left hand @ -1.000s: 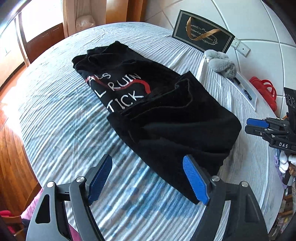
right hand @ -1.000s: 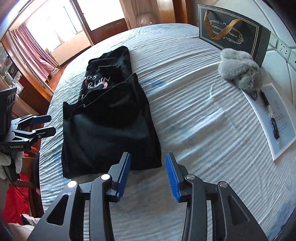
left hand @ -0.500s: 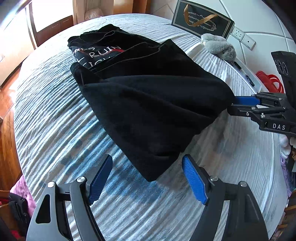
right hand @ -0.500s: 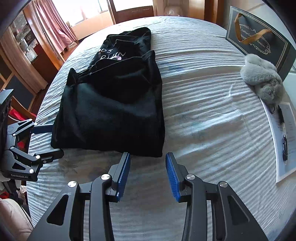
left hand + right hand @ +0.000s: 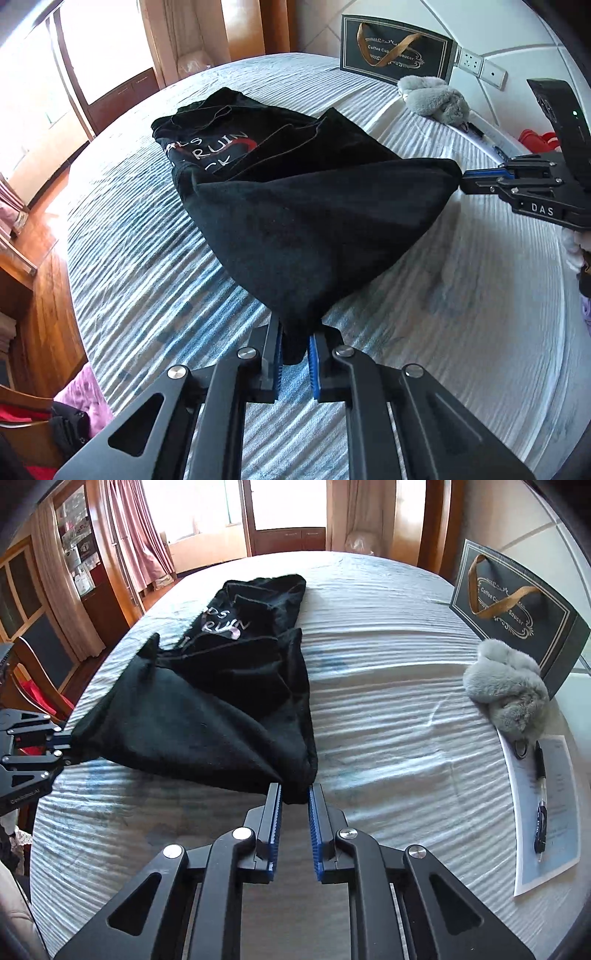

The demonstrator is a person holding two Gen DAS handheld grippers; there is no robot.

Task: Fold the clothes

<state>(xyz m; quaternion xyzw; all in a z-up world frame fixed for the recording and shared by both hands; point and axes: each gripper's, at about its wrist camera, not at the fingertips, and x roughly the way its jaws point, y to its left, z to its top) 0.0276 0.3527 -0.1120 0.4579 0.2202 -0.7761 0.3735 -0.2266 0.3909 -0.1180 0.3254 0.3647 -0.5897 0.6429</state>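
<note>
left tongs (image 5: 295,350): jaws have just been closing and are now clamped on the near left corner of the black T-shirt (image 5: 295,206), cloth bunched between the blue pads.
black T-shirt: lies on the bed (image 5: 147,266), long axis running straight away from both tongs; printed end far, plain hem end near. The near edge is lifted off the bed and stretched taut between the two corners.
right tongs (image 5: 295,801): jaws have just been closing and are pinched on the near right corner of the same shirt, fabric between the pads.
which hand is nearer: neither; each holds one corner of the same edge, about level with the other.
coming move, as I judge it: both corners carried forward together along the shirt's length, toward the printed end, to fold it in half.
risk: uneven travel would skew the fold.
far right: grey fluffy toy (image 5: 506,690) and paper with pen (image 5: 546,812), well apart from the shirt.
</note>
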